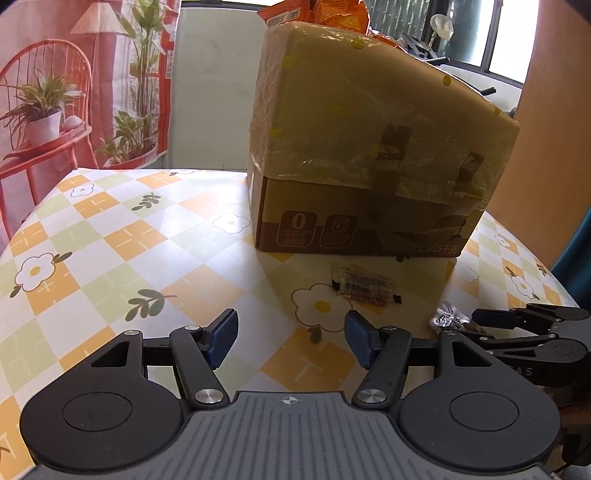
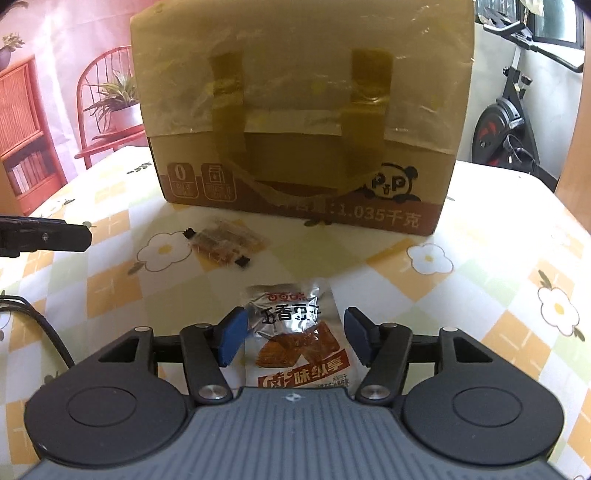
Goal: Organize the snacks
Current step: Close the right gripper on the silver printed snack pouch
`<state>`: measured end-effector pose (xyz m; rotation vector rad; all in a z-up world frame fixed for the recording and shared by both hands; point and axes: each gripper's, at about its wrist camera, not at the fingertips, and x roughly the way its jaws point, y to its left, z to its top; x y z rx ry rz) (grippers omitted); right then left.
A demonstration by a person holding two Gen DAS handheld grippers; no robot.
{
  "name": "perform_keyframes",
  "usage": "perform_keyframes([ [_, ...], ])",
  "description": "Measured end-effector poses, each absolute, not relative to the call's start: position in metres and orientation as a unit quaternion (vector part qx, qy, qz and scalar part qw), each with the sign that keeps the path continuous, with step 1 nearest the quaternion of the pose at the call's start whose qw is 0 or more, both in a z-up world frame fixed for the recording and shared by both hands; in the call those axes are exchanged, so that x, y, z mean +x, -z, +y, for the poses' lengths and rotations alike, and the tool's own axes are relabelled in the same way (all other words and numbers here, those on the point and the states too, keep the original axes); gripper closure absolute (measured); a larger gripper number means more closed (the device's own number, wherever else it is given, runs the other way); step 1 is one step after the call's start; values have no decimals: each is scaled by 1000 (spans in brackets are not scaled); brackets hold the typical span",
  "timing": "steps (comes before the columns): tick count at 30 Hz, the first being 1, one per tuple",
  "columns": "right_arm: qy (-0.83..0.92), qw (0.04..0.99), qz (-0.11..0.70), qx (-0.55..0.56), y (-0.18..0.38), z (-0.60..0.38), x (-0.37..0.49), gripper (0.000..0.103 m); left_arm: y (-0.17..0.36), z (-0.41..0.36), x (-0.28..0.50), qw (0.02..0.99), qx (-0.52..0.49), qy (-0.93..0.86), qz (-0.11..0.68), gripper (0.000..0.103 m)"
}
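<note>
On the checked, flower-printed tablecloth (image 1: pixel 110 236), as seen from the left wrist, a taped cardboard box (image 1: pixel 369 147) was stood upright, with orange snack bags (image 1: pixel 325 11) seen poking above its top. A small clear-wrapped snack (image 1: pixel 364 286) was laid just in front of the box. The left gripper (image 1: pixel 291 338) was held low over the cloth with its jaws spread wide and nothing between them; the right gripper (image 1: pixel 517 325) was seen at the right edge beside a silver packet (image 1: pixel 447 317). From the right wrist, the silver packet (image 2: pixel 295 332) was found lying flat between the widely parted jaws of the right gripper (image 2: pixel 291 338), neither blue pad (image 2: pixel 231 338) clearly touching it. The clear-wrapped snack (image 2: pixel 225 245) was seen farther ahead, near the box (image 2: pixel 303 110).
</note>
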<state>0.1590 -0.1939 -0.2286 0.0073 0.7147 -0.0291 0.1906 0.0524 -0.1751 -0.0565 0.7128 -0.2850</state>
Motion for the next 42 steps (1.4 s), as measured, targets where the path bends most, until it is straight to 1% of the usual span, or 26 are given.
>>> perform_keyframes([
  [3, 14, 938, 345, -1, 226, -193, 156, 41, 176, 54, 191, 926, -31, 140, 349, 37],
  [8, 5, 942, 335, -20, 222, -186, 153, 36, 181, 54, 190, 924, -36, 142, 353, 37],
  [11, -9, 941, 336, -26, 222, -181, 153, 36, 185, 55, 188, 923, -39, 141, 357, 37],
  [14, -21, 939, 343, -30, 226, -178, 154, 38, 190, 56, 187, 922, -43, 138, 359, 37],
  [16, -23, 937, 349, -23, 229, -178, 155, 40, 192, 57, 186, 922, -46, 137, 360, 37],
  [21, -19, 936, 352, 0, 233, -187, 157, 40, 199, 59, 184, 920, -52, 134, 365, 37],
  [23, -17, 937, 349, 0, 234, -189, 157, 42, 201, 59, 183, 919, -57, 132, 367, 37],
  [26, -10, 940, 342, 2, 235, -191, 155, 48, 202, 59, 183, 918, -61, 131, 370, 37],
  [28, -7, 941, 339, 6, 235, -194, 155, 53, 203, 59, 182, 917, -63, 129, 371, 37],
  [32, -5, 942, 337, 8, 235, -196, 154, 55, 203, 61, 181, 918, -66, 126, 371, 37],
  [34, -5, 942, 334, 12, 235, -196, 153, 61, 204, 62, 180, 918, -69, 125, 371, 37],
  [37, 6, 945, 326, 28, 234, -201, 150, 63, 205, 62, 181, 917, -69, 124, 373, 37],
  [42, 36, 947, 314, 66, 232, -217, 147, 63, 202, 58, 184, 917, -62, 130, 372, 37],
])
